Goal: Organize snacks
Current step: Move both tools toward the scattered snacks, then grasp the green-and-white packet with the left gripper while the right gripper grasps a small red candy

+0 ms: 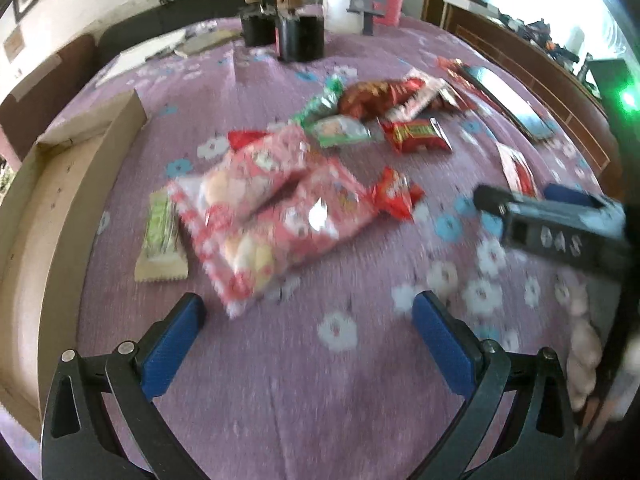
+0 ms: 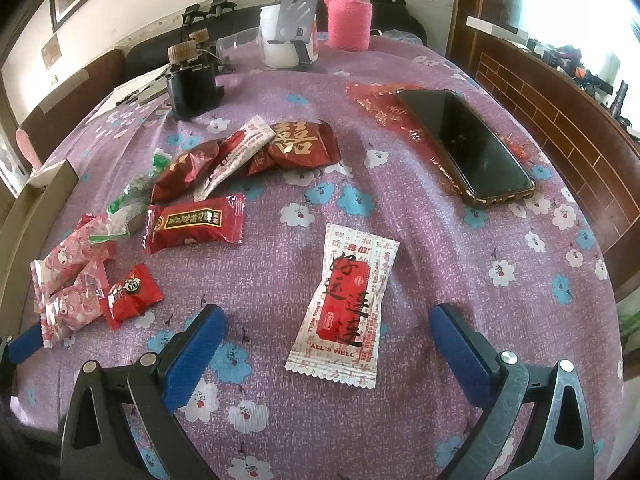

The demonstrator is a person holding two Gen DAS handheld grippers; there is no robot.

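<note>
Wrapped snacks (image 2: pixel 192 220) scattered, apparently flat.

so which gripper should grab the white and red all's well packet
Right. The white and red all's well packet lies directly ahead between the right gripper's open jaws; the left gripper faces the pink bags.
</note>
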